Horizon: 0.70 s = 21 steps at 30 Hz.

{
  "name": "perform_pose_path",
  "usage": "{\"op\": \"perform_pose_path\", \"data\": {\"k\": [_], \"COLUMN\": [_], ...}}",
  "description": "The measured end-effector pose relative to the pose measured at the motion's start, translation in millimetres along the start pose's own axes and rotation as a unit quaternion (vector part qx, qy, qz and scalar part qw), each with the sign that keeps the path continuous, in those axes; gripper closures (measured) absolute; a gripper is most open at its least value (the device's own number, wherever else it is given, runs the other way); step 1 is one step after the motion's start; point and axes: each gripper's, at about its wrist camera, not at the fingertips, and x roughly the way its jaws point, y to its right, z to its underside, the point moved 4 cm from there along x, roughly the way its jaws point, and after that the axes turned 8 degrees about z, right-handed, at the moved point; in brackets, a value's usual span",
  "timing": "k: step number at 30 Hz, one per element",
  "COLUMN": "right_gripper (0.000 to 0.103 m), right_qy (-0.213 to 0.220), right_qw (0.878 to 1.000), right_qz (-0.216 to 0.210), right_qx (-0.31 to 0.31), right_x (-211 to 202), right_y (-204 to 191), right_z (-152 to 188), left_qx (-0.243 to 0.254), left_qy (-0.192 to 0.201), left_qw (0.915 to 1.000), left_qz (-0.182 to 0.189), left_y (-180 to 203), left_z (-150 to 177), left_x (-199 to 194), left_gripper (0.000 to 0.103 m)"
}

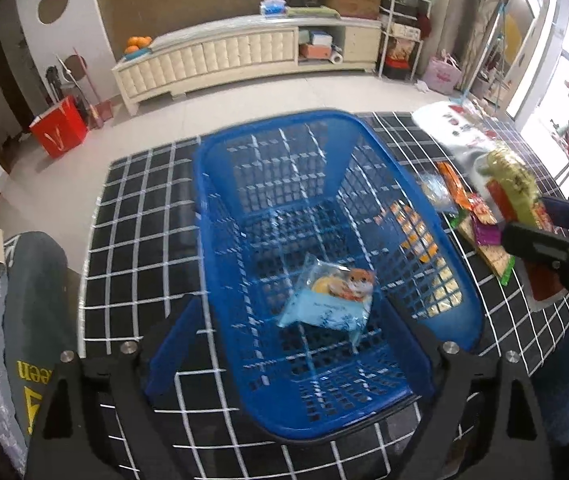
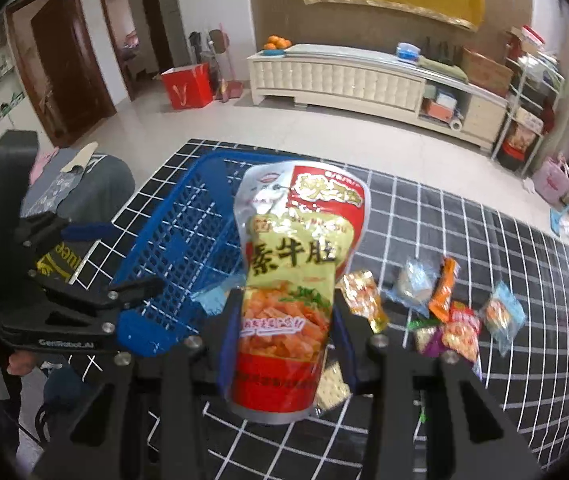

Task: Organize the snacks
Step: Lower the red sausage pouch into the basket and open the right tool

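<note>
A blue plastic basket (image 1: 368,148) stands on the black checked table and holds one light-blue snack packet (image 1: 330,304). My left gripper (image 1: 288,344) is open, its fingers spread around the basket's near end, holding nothing. My right gripper (image 2: 284,336) is shut on a large red and yellow snack pouch (image 2: 296,264), held upright above the table, right of the basket (image 2: 172,240). That pouch also shows in the left wrist view (image 1: 508,184). Several small snack packets (image 2: 452,312) lie on the table to the right.
A loose packet (image 1: 424,240) lies just outside the basket's right wall. A cushion and clothes (image 1: 24,300) sit left of the table. The table edge (image 1: 100,208) drops to a tiled floor with a red bag (image 1: 58,126) and a white cabinet (image 1: 244,56).
</note>
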Motion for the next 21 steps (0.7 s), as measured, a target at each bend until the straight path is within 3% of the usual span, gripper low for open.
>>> {"op": "perform_pose_path", "data": {"k": [7, 18, 19, 21], "right_gripper": [0.057, 0.057, 0.055, 0.036], "right_qy": [-0.029, -0.092, -0.094, -0.094], "right_qw": [0.999, 0.990, 0.990, 0.989], "right_qz": [-0.018, 0.006, 0.010, 0.021], "right_qx": [-0.038, -0.102, -0.104, -0.109], "right_x": [38.2, 106.1, 108.5, 113.1], "right_y": [-29.6, -54.2, -53.5, -53.5], "right_z": [-26.8, -41.2, -42.7, -43.0], "left_qx": [-0.035, -0.077, -0.079, -0.085], "left_qy": [0.018, 0.008, 0.007, 0.005], "left_qw": [0.9992, 0.9970, 0.9968, 0.9963], "left_qz": [-0.008, 0.000, 0.002, 0.004], "left_y": [-37.6, -77.2, -78.2, -80.4], "left_z": [-8.4, -12.7, -12.0, -10.6], "left_x": [-10.3, 15.1, 16.2, 18.7], "left_gripper": [0.014, 0.014, 0.014, 0.014]}}
